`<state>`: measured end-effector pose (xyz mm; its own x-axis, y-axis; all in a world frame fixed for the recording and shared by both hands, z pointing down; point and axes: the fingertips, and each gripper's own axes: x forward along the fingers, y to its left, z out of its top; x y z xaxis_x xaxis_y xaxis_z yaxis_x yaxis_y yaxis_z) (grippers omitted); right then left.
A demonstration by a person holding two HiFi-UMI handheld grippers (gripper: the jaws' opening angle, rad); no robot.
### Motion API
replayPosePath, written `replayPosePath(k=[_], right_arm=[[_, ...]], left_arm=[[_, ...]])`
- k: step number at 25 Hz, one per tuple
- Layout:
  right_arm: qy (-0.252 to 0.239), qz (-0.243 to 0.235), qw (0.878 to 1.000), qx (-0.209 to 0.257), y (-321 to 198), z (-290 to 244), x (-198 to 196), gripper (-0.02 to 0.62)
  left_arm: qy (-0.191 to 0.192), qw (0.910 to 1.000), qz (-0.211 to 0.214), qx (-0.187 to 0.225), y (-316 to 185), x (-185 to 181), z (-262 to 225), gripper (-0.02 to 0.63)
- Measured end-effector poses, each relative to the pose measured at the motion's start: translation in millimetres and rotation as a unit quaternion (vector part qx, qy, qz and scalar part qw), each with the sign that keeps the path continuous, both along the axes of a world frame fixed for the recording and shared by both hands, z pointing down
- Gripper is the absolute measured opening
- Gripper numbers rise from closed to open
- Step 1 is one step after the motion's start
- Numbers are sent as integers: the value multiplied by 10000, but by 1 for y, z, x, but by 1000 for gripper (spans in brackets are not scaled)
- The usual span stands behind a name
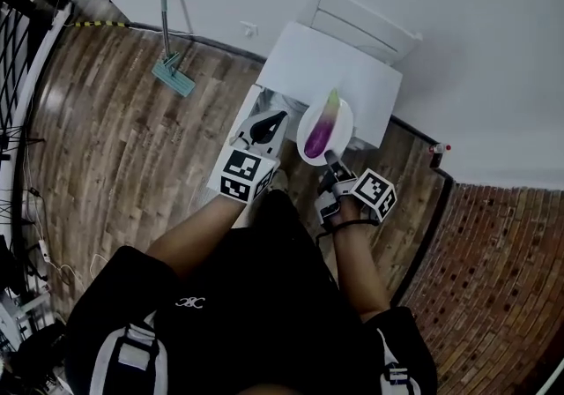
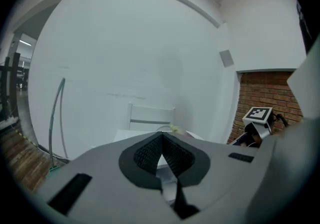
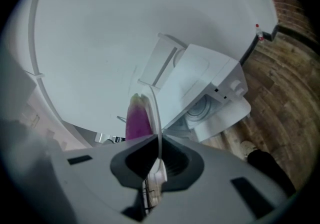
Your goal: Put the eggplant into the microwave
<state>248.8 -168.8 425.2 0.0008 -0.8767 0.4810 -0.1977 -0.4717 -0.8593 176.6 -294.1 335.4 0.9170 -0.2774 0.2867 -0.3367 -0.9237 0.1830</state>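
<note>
The right gripper (image 3: 159,143) is pinched narrowly on the rim of a white plate (image 1: 345,120). The eggplant (image 1: 318,137) lies on that plate just beyond its jaws, green tip pointing away. Beside it, the left gripper (image 2: 161,142) has its jaws closed together with nothing in them. The white microwave (image 1: 330,71) stands just ahead of both grippers.

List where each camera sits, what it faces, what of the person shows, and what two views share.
Head view: on the head, steeply down at microwave; arms, left tool, right tool show.
Left gripper view: on left tool, along shut jaws toward the wall.
Right gripper view: on right tool, along jaws clamping the plate; a leg shows.
Shared: head and right views show the eggplant.
</note>
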Motion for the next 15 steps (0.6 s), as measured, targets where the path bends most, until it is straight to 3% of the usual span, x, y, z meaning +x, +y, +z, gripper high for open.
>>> replayPosePath(k=[9, 15], right_arm=[[-461, 537, 9971, -288, 43, 47, -60, 26], [-486, 664, 9959, -371, 38, 97, -58, 26]], left_arm=[[-175, 9996, -50, -208, 51, -60, 42, 0], [-91, 9994, 4, -334, 70, -63, 89, 0]])
